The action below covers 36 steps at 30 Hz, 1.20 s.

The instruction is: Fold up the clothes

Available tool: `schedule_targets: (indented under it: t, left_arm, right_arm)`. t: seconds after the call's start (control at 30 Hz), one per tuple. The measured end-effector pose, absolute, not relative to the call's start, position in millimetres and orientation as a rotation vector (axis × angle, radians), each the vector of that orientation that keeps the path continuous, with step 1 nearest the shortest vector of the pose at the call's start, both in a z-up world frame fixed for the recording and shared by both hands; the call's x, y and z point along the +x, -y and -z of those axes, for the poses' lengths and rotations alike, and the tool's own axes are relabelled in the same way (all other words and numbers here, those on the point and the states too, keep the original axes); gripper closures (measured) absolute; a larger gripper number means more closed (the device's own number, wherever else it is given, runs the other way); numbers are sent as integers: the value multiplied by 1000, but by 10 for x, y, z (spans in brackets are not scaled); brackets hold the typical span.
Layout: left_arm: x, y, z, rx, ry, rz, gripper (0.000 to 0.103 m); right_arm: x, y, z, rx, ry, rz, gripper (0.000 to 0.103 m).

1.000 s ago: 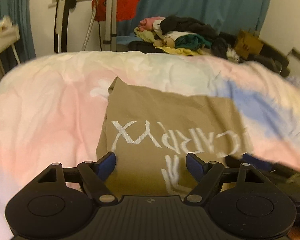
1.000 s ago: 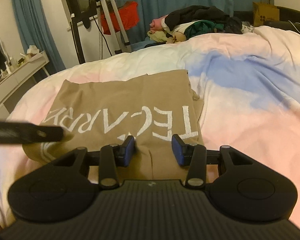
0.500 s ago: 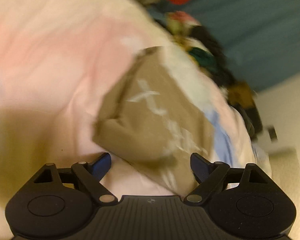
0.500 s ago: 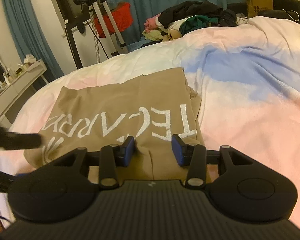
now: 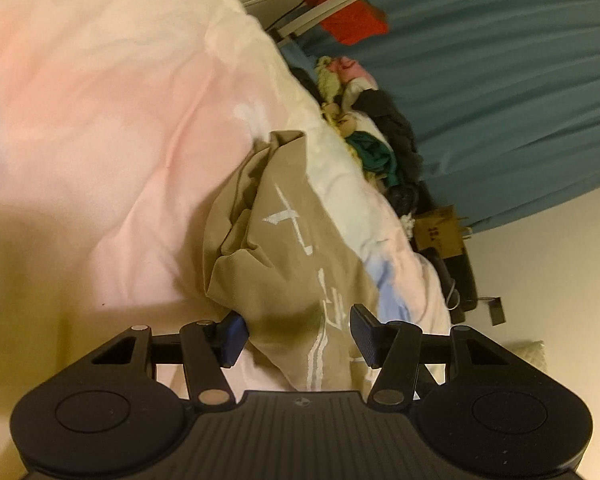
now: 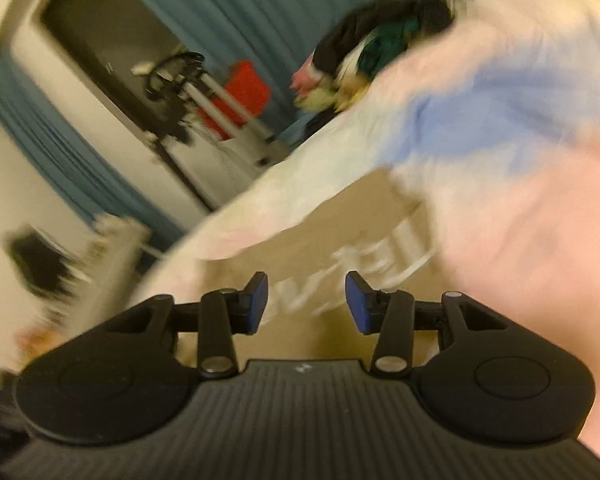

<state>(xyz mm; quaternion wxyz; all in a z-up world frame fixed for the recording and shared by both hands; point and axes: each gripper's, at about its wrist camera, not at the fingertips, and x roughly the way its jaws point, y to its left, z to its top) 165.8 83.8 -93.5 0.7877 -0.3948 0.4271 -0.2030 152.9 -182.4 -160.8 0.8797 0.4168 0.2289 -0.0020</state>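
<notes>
A tan shirt with white lettering lies on the pink, white and blue duvet. Its left side is bunched into folds. My left gripper is open and rolled to one side, and the shirt's near edge sits between its blue pads without being pinched. The right wrist view is smeared by motion and also tilted. There my right gripper stands open over the lettered part of the shirt, with nothing clamped between its fingers.
A heap of mixed clothes lies at the bed's far side in front of a teal curtain. A metal stand with something red is beyond the bed. A brown paper bag sits near the wall.
Both grippers have rolled sideways, so both views now tilt. The left gripper's fingers have narrowed around the shirt's near edge, whose left side has bunched up. The right view has turned blurry.
</notes>
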Motion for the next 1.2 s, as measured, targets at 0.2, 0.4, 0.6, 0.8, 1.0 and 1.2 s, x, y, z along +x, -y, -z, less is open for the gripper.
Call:
schedule_targets:
  t: [0.2, 0.4, 0.6, 0.8, 1.0, 1.2]
  left_arm:
    - [1709, -862, 891, -862, -889, 459, 47]
    - [1728, -858, 968, -910, -932, 476, 43]
    - [1691, -663, 1096, -945, -1047, 594, 31]
    - [1649, -375, 1215, -913, -1154, 701, 30]
    - [1749, -290, 1401, -877, -1171, 623, 38]
    - [1811, -517, 1397, -940, -1065, 486, 75]
  right_arm:
    - [1572, 1741, 2123, 1359, -549, -207, 20]
    - [1626, 1832, 2457, 1543, -502, -129, 22]
    - [1585, 1862, 2549, 1539, -469, 23, 39]
    - [1438, 1843, 2489, 1495, -453, 139, 46]
    - [1347, 1871, 2462, 1456, -485, 164, 45]
    - [1386, 1756, 2448, 1459, -509, 50, 43]
